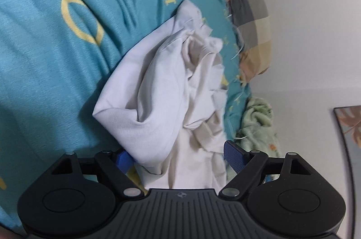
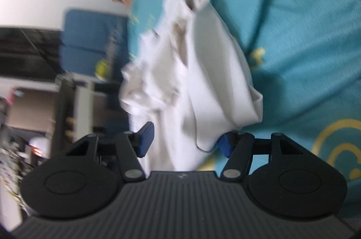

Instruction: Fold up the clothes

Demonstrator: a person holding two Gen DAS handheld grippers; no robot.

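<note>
A crumpled white garment [image 1: 162,90] lies on a teal bedsheet [image 1: 45,58] with yellow smiley prints. My left gripper [image 1: 179,156] is open, its blue pads [image 1: 233,156] spread on either side of the garment's near end, which passes between them. In the right wrist view the same white garment [image 2: 203,72] hangs bunched and blurred over the teal sheet [image 2: 304,47]. My right gripper [image 2: 186,141] is open too, with the cloth's lower end lying between its blue pads [image 2: 146,137].
A checked pillow [image 1: 250,20] lies at the sheet's edge against a white wall [image 1: 304,36]. A pale green cloth [image 1: 259,124] sits beside the garment. In the right wrist view, blue cushions [image 2: 90,42] and dark furniture [image 2: 33,81] stand at the left.
</note>
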